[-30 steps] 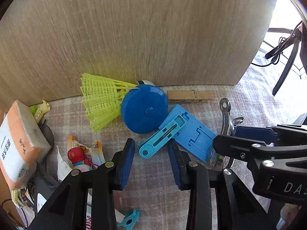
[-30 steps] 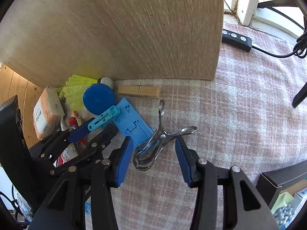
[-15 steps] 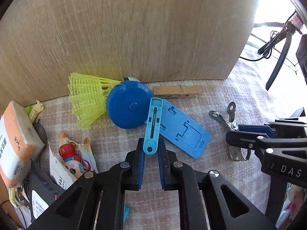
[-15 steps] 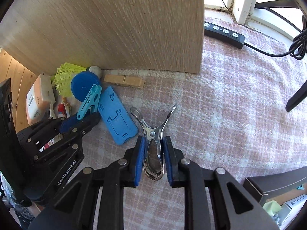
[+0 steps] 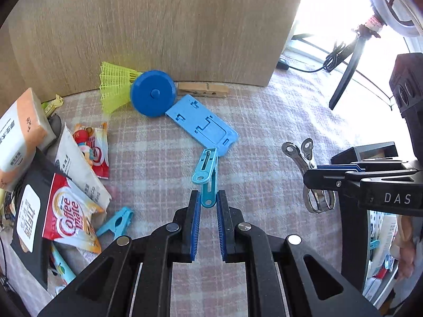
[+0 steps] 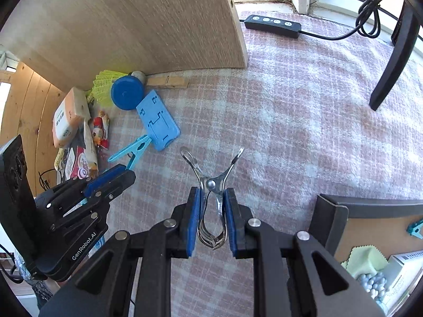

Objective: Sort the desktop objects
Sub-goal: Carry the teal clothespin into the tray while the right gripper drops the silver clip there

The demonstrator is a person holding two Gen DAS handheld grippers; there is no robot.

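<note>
In the left wrist view, the left gripper (image 5: 207,203) has its jaws pinching the end of a light-blue plastic clothes peg (image 5: 206,178), whose far tip lies just beside a flat blue plastic phone stand (image 5: 203,124) on the pink checked counter (image 5: 264,121). In the right wrist view, the right gripper (image 6: 211,211) has its jaws clamped on a shiny metal spring clip (image 6: 211,200), near a dark box (image 6: 330,214) holding 1 more blue peg
</note>
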